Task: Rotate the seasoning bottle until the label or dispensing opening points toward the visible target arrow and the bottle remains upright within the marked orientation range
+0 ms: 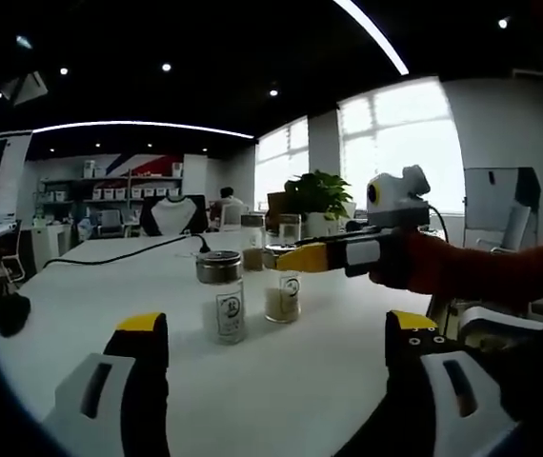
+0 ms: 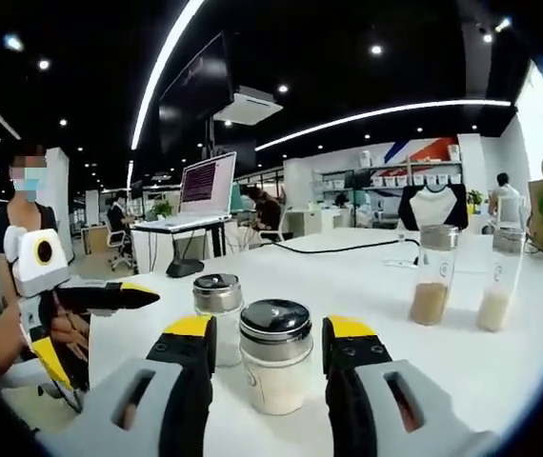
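While your right tongs (image 2: 267, 357) stand apart around the seasoning bottle (image 2: 274, 355), close evenly below its metal cap (image 2: 275, 321) and twist about its upright axis; no target arrow is visible, so check that first. Your left tongs (image 1: 276, 367) hang apart, empty, over the worktop (image 1: 157, 286). At one o'clock in the right gripper view stand two tall jars (image 2: 432, 276), part-filled with tan and pale grains.

Bright window (image 1: 400, 143) glare, dim ceiling with strip lights (image 2: 386, 112), fisheye-bent edges, slight softness.
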